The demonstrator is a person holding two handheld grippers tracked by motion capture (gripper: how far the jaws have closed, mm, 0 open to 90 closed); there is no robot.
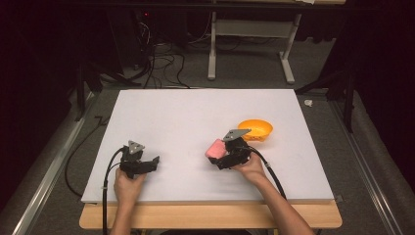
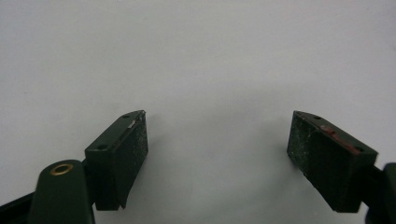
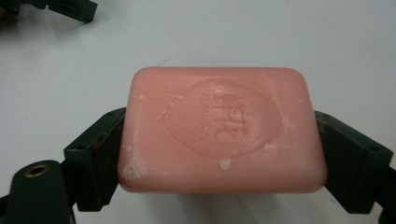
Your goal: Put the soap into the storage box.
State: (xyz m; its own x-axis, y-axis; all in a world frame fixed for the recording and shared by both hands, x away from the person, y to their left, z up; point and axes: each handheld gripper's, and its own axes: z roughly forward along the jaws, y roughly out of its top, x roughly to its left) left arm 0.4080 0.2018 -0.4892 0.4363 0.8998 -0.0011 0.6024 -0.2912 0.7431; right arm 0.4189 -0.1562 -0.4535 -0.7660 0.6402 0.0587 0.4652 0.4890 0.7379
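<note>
At about 7 o'clock on the table (image 1: 195, 112), the left gripper (image 1: 147, 165) rests with its jaws wide and nothing between them. Near 5 o'clock, the right gripper (image 3: 219, 154) has its jaws closed on the two short ends of the pink soap bar (image 3: 222, 130), just beside the orange bowl (image 1: 256, 129) at 3 o'clock. The soap looks stiff, probably slippery; the flat ends seem the safest hold. It is rounded and has a stamped emblem.
</note>
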